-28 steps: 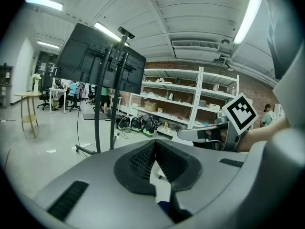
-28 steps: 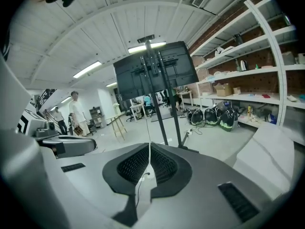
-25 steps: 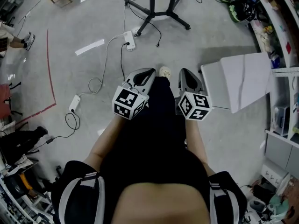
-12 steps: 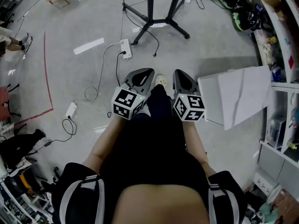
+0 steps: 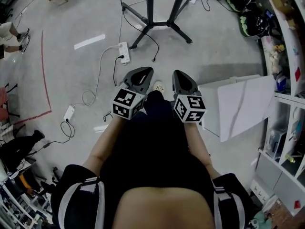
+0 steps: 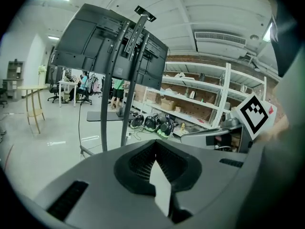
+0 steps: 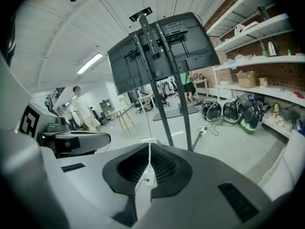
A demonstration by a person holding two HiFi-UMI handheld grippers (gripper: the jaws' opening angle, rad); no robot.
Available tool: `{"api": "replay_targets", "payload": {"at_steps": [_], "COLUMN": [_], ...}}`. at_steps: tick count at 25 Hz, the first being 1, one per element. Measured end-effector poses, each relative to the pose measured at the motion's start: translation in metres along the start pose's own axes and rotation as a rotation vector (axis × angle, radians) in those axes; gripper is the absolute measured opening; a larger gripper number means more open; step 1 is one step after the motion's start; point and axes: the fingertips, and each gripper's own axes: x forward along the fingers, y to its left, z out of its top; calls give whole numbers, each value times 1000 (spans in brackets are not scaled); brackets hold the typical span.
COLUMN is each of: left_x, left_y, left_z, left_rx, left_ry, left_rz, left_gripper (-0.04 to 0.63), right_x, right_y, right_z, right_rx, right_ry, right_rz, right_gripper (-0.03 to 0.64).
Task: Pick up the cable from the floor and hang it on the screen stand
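A white cable (image 5: 101, 63) runs over the grey floor from a white power strip (image 5: 123, 52) through a loop to a small white adapter (image 5: 69, 112). A thin black cable (image 5: 151, 39) trails from the screen stand's base (image 5: 153, 18) at the top of the head view. Both gripper views show the stand's dark screen (image 6: 112, 46) (image 7: 162, 46) from behind, on its two posts. My left gripper (image 5: 145, 71) (image 6: 155, 146) and right gripper (image 5: 177, 74) (image 7: 149, 149) are held side by side in front of my body, both shut and empty, well above the cables.
A white board or tabletop (image 5: 238, 104) lies just right of my right gripper. Shelves (image 5: 286, 56) line the right wall, with helmets (image 5: 252, 20) on the floor beside them. Red tape (image 5: 45, 70) marks the floor at left. Someone's feet (image 5: 12, 32) show at far left, and dark clutter (image 5: 19, 147) at lower left.
The stand's base and the power strip have slid slightly down and left in the head view, and more of the stand shows. Both grippers keep their pose, shut.
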Motion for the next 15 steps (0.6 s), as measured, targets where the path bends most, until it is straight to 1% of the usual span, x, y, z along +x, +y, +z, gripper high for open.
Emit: {"api": "replay_targets", "payload": {"at_steps": [2,6,11,15], "left_x": [14,40,69,85], "left_y": [8,28,59,80], "left_z": [5,14,15,12], "left_rx": [3,-18,-39,-29], "left_ry": [4,-1,24,20], "left_rz": [8,33,74,88], "left_gripper": [6,8,6,8], "right_x": [12,38,73,100], "right_y": [-9,-30,-50,-60], "right_z": [6,15,20,17], "right_rx": [0,-8,-20,-43], "right_ry": [12,46,102,145], "right_rz": [11,22,44,78], "right_gripper": [26,26,26,26]}}
